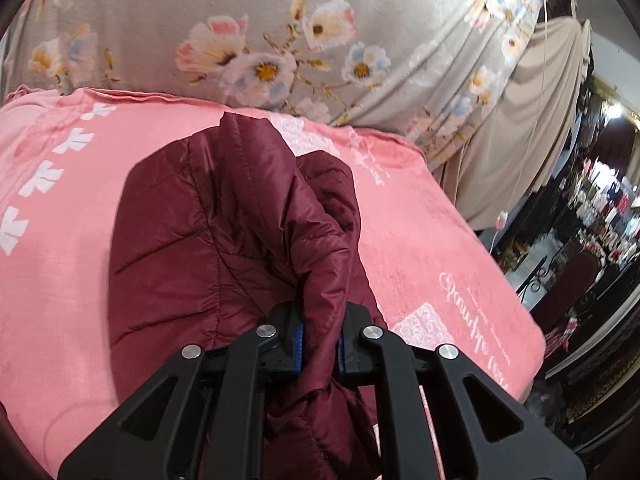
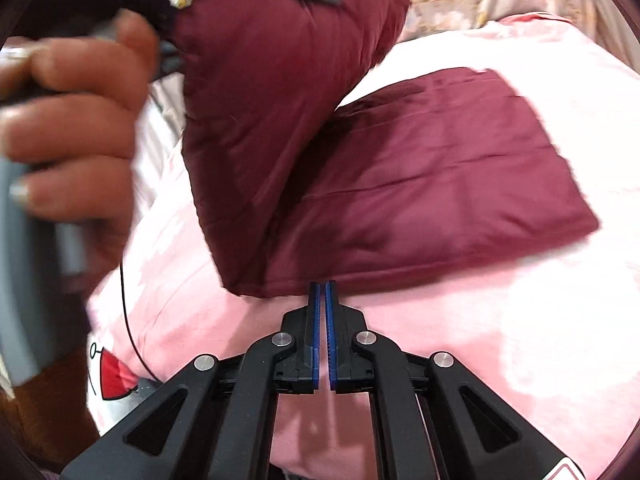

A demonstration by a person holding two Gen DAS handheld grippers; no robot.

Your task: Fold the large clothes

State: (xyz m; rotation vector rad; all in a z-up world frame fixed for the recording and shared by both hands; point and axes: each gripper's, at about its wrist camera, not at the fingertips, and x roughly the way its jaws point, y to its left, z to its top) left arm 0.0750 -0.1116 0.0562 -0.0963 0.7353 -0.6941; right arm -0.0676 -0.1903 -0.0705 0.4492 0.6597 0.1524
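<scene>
We see the maroon quilted jacket (image 2: 420, 184) lying on the pink blanket (image 2: 520, 340), one part lifted above the rest. The left gripper (image 1: 320, 340) is clamped on a bunched fold of the jacket, held up over the blanket. The right gripper (image 2: 322, 300) has its blue pads nearly together, nothing between them, tips just beside the jacket's near edge. A hand (image 2: 68, 120) grips a grey handle left of the jacket.

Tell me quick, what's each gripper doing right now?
Left gripper: shut on a fold of the maroon quilted jacket, lifting it.
Right gripper: shut, holding nothing, tips at the jacket's near edge.
</scene>
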